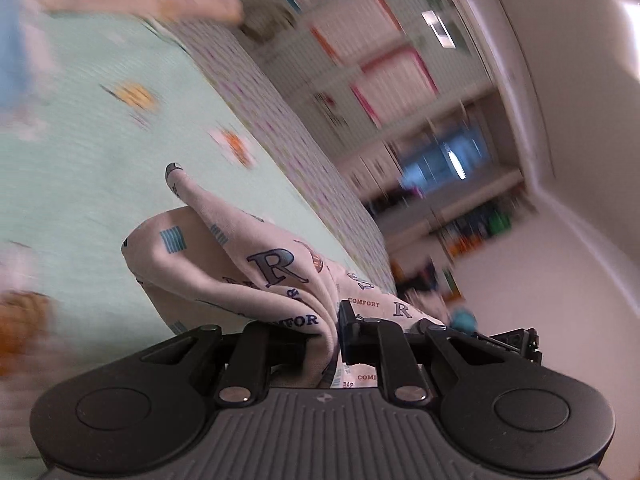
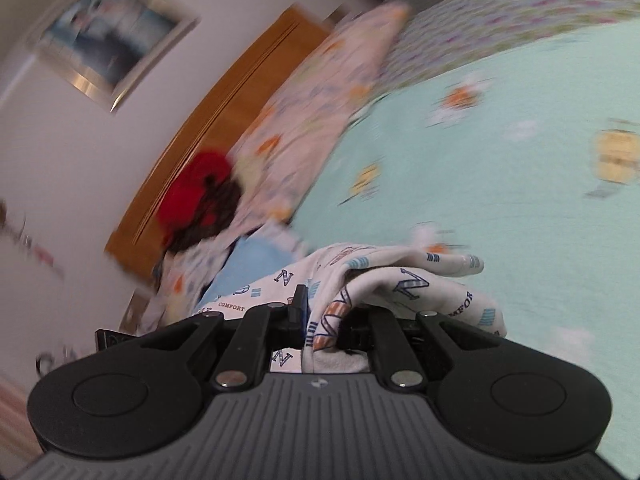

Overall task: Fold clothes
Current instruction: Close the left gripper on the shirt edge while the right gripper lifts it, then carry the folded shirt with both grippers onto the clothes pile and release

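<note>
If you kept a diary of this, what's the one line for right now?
step: fold, mid-move | left gripper: shut on printed garment | right gripper: shut on same garment | below: green bedsheet | view: blurred

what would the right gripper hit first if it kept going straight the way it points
The right gripper is already shut on the white letter-print garment. Straight past that bunched cloth, it would likely meet the mint green bedsheet, though blur leaves the depth uncertain.

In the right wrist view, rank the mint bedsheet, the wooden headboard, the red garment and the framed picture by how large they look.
1. Mint bedsheet, by far the largest.
2. Wooden headboard.
3. Framed picture and red garment look about alike; motion blur and differing distance from the camera prevent ranking them.
</note>
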A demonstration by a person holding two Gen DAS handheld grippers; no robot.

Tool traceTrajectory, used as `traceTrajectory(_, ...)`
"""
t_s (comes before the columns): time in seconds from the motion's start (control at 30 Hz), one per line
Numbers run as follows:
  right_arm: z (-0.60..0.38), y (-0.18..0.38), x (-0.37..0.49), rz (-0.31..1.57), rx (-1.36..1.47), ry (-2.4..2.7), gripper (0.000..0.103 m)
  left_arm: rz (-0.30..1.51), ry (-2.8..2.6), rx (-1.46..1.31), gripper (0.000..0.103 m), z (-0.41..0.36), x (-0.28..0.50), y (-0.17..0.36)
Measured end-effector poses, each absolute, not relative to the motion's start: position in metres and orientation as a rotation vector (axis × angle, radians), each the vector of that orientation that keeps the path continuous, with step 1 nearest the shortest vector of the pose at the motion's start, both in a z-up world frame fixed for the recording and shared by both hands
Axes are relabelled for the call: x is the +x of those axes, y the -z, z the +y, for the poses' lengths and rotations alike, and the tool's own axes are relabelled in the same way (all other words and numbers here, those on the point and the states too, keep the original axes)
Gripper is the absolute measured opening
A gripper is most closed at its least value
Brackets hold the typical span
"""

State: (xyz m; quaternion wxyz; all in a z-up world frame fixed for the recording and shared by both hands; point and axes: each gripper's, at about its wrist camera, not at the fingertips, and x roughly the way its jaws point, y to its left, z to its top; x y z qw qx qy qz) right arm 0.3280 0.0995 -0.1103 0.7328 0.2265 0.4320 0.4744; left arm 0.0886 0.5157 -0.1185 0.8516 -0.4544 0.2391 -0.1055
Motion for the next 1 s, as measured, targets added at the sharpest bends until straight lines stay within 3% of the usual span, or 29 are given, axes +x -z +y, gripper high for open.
traceTrajectory(0.4,0.472,0.029,0.307,0.945,0.333,-1.402,0.013,0.294,-0.126,-0.853,0.017,0.745,-0.025,0.021)
traceTrajectory(0.5,0.549,0.021,0.315,0.938,0.312,-1.454,0.013,0.284,-0.251,-0.807,0.019,0.79,-0.035,0.021)
traceTrajectory(0.6,0.621,0.065,0.331,0.999,0.288,-1.394,0.023,0.384,-0.458,-0.809,0.043,0.831,-0.031,0.073)
traceTrajectory(0.63,0.641,0.093,0.335,1.047,0.262,-1.326,0.046,0.444,-0.529,-0.829,0.044,0.844,-0.026,0.101)
traceTrajectory(0.67,0.656,0.119,0.339,1.089,0.236,-1.258,0.059,0.498,-0.579,-0.885,0.044,0.856,-0.026,0.133)
traceTrajectory(0.8,0.658,0.193,0.345,1.148,0.194,-1.064,0.058,0.439,-0.581,-0.876,0.051,0.846,-0.052,0.148)
traceTrajectory(0.83,0.647,0.201,0.347,1.125,0.217,-1.055,0.058,0.422,-0.58,-0.872,0.062,0.843,-0.059,0.151)
traceTrajectory(0.87,0.636,0.208,0.348,1.108,0.239,-1.045,0.058,0.405,-0.579,-0.868,0.066,0.84,-0.066,0.153)
traceTrajectory(0.97,0.596,0.208,0.346,1.084,0.277,-1.038,0.059,0.386,-0.602,-0.81,0.101,0.829,-0.089,0.146)
traceTrajectory(1.0,0.584,0.206,0.343,1.073,0.272,-1.034,0.059,0.387,-0.633,-0.793,0.102,0.827,-0.1,0.141)
